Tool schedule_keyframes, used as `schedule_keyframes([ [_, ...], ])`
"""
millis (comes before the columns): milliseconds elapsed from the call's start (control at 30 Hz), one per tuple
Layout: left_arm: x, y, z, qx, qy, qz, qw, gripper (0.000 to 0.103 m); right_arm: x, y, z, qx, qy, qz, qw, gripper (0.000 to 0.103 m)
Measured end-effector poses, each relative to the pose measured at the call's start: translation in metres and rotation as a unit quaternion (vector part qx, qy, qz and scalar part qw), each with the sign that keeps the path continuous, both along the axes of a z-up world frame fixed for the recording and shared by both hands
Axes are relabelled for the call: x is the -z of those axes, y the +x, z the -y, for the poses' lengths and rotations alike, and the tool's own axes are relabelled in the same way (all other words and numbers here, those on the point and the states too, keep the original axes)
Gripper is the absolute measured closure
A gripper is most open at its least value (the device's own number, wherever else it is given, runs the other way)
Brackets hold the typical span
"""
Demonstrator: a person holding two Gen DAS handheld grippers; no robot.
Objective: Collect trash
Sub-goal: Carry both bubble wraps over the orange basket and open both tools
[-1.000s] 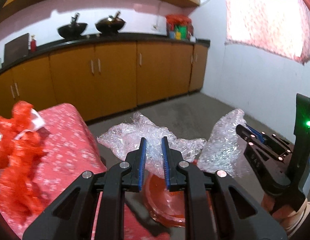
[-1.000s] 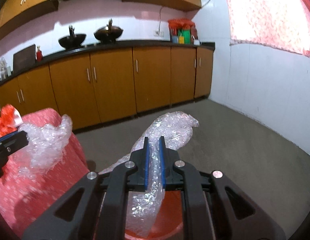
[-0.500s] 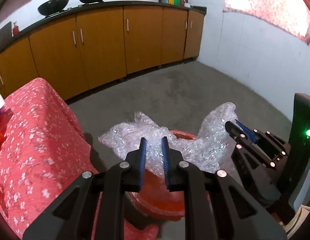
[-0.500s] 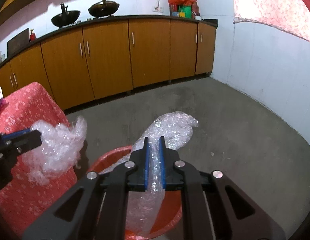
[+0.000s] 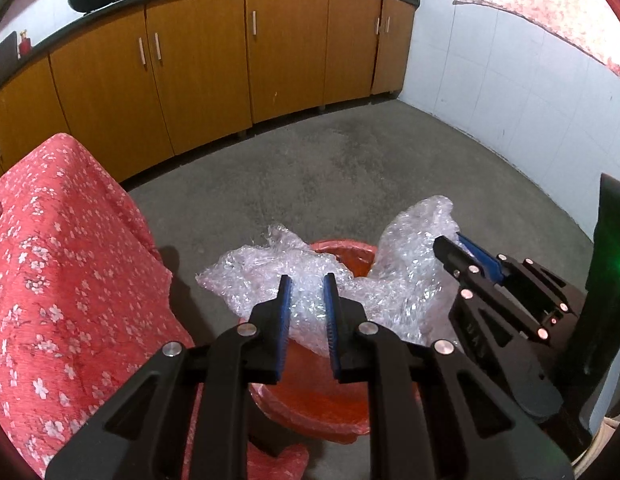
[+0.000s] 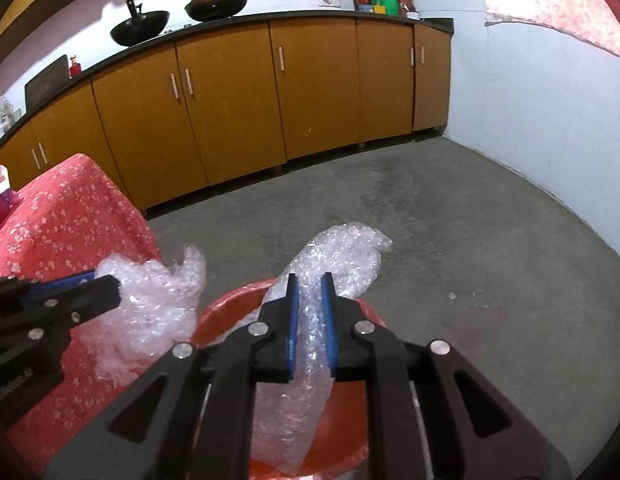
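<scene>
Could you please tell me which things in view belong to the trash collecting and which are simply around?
In use:
bubble wrap
red tub
left gripper
right gripper

Just around:
floral red cloth
woks
cabinets

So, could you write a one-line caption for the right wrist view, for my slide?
Right gripper holds bubble wrap over the red bin.

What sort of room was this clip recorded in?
Most likely a home kitchen: brown base cabinets under a dark countertop, two black woks on it, and a bare concrete floor.
</scene>
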State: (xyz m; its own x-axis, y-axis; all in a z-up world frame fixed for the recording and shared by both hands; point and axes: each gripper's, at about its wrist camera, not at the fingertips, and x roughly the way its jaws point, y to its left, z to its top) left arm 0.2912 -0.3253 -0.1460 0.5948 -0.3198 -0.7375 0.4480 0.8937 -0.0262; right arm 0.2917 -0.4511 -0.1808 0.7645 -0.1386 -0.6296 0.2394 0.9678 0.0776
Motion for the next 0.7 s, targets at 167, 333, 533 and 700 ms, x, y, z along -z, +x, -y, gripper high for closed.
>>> schedule_keyframes([
  [167, -0.001, 0.012, -0.006, -0.006, -0.004, -0.006, 1.0, 0.081, -0.001, -0.001, 0.001, -0.002, 0.002, 0.003, 1.0, 0.077],
  [333, 0.001, 0.016, -0.009, -0.005, -0.015, -0.013, 0.9998, 0.08, -0.003, -0.006, 0.001, 0.004, 0.002, 0.004, 1.0, 0.074],
  [533, -0.004, 0.016, -0.013, -0.001, -0.034, -0.016, 0.9993, 0.08, -0.011, -0.015, 0.002, 0.012, -0.004, 0.009, 1.0, 0.073],
  [700, -0.026, 0.009, -0.034, -0.017, -0.066, -0.008, 0.9976, 0.08, -0.028, -0.023, -0.004, 0.015, -0.014, 0.021, 1.0, 0.068],
])
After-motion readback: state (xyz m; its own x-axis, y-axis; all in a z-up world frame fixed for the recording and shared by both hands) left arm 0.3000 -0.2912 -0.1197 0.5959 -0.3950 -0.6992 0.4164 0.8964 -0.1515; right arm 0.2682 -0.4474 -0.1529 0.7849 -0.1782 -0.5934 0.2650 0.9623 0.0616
